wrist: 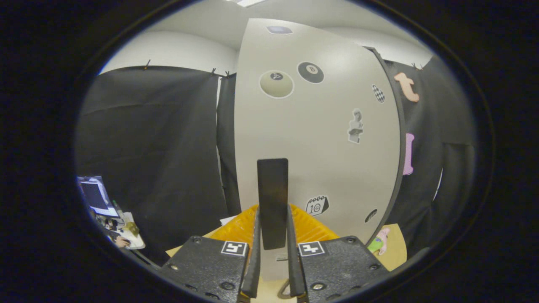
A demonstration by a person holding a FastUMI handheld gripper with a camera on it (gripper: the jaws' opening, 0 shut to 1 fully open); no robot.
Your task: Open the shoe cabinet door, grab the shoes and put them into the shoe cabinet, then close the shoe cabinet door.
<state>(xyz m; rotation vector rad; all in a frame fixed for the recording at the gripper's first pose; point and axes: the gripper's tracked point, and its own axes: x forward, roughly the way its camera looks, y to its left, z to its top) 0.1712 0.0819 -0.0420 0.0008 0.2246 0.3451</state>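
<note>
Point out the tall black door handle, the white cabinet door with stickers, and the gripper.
Tall black door handle (pixel 273 198): gripper view, middle of its flat face, between the fingers.
White cabinet door with stickers (pixel 311 139): gripper view, bare panel.
Gripper (pixel 273 252): gripper view, midway between fingertips, closed on the handle.

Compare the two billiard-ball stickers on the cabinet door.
The pale ball sticker is larger and cream-toned; the black ball sticker is smaller and dark with a light centre spot. The pale one sits lower, the black one higher beside it. Both are round, stuck flat on the door above the handle between the fingers.

The black handle (pixel 273 198) hides its own mount — stickers (pixel 316 205) too small to read.
</note>
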